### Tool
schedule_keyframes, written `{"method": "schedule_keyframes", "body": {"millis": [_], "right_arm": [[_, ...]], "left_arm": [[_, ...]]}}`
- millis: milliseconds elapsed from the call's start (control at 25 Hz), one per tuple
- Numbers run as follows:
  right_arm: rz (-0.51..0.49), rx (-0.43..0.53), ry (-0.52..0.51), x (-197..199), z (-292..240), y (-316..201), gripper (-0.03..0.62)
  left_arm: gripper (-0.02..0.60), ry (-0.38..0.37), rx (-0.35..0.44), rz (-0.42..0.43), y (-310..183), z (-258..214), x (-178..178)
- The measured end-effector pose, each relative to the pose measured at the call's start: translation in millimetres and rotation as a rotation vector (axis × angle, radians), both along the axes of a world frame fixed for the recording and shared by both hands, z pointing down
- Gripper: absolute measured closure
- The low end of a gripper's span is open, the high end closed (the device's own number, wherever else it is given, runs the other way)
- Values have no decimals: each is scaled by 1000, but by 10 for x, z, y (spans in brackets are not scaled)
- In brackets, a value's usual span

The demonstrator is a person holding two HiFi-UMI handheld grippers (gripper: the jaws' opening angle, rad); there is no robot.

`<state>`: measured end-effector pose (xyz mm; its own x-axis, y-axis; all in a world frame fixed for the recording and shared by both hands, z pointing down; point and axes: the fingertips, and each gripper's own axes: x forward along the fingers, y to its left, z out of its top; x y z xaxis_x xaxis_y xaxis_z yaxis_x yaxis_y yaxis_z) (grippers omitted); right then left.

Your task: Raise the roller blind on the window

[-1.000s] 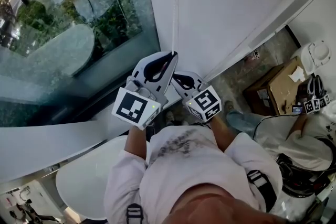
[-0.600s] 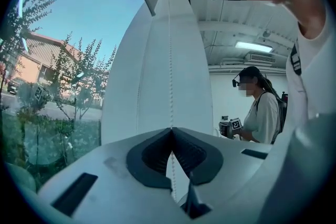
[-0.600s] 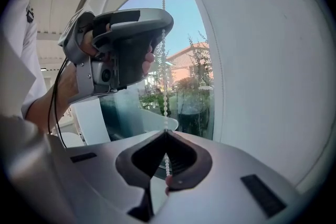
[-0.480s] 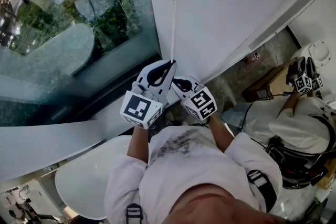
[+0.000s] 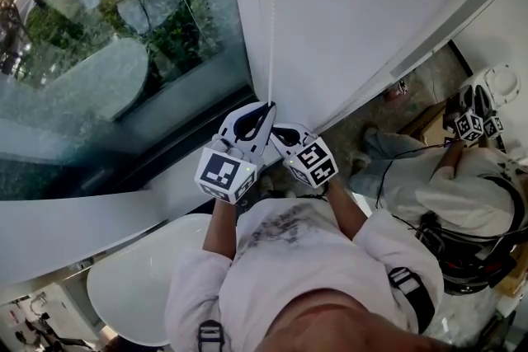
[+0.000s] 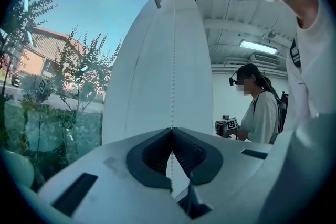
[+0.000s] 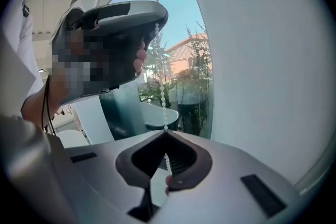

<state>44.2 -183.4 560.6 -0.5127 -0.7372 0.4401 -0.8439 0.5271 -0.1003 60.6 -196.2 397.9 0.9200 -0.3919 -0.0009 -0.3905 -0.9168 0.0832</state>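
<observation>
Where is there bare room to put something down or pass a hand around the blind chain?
Bare: the round table at lower left and the sill below the glass. Crowded: the left hand-held gripper and right hand-held gripper pinch the chain close together; another person fills the floor at right.

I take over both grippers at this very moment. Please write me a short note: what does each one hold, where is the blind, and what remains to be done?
Left gripper: shut on the bead chain, the upper grip.
Right gripper: shut on the same chain, just below the left one.
Blind: hangs down to the right of the chain; the glass to the left is bare.
Done: both grips are set.
Left: probably pull the chain, hand over hand, until the blind is up. How far it is raised cannot be told.
</observation>
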Motion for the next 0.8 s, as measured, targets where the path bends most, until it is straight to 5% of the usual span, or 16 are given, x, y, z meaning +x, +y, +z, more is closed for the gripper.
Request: {"method": "schedule_keyframes", "body": {"millis": [800], "right_arm": [[16,-66,23,8,235,106,533]], "left_arm": [[572,-18,-40,-7,69,240,-21]]}}
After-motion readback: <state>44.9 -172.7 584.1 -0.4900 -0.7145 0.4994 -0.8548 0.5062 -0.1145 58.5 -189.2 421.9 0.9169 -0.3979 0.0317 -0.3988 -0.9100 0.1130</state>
